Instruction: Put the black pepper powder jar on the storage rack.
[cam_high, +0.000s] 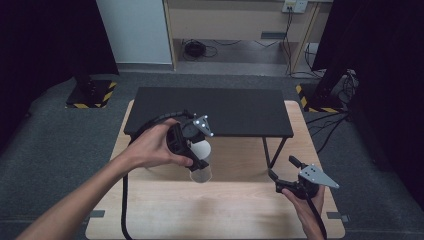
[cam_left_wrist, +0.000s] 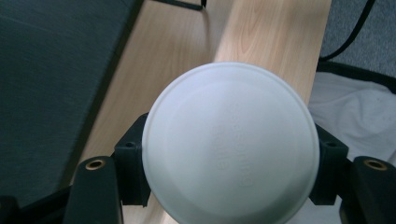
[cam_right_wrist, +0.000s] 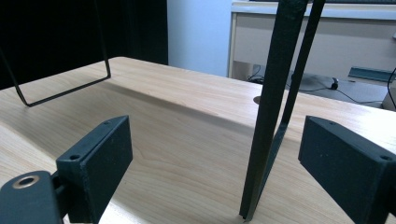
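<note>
The left tongs (cam_high: 200, 159) clamp a white cup (cam_high: 201, 161), one pad on each side of its wall. In the left gripper view the cup's round base (cam_left_wrist: 231, 144) faces the camera, the pads (cam_left_wrist: 133, 161) pressing at its 9 and 3 o'clock. In the high view the cup hangs clear of the surface (cam_high: 225, 210), near the centre of the picture, with its open mouth turned down toward 6 o'clock; what is inside it cannot be seen. The left hand (cam_high: 155, 147) holds the gripper body from 9 o'clock.

The right tongs (cam_high: 281, 169) stand wide open and grip nothing, resting low at about 4 o'clock from the cup, well apart from it, held by the right hand (cam_high: 302, 200). In the right gripper view a black leg (cam_right_wrist: 271, 116) of the shelf (cam_high: 210, 111) rises between the pads (cam_right_wrist: 100, 163), nearer the right-hand one, touching neither.

The shelf stands at 12 o'clock from the cup, its front edge just behind the left tongs. Bare wood lies open toward 6 o'clock, and between the two grippers. The surface's right edge is close at 3 o'clock of the right hand.
</note>
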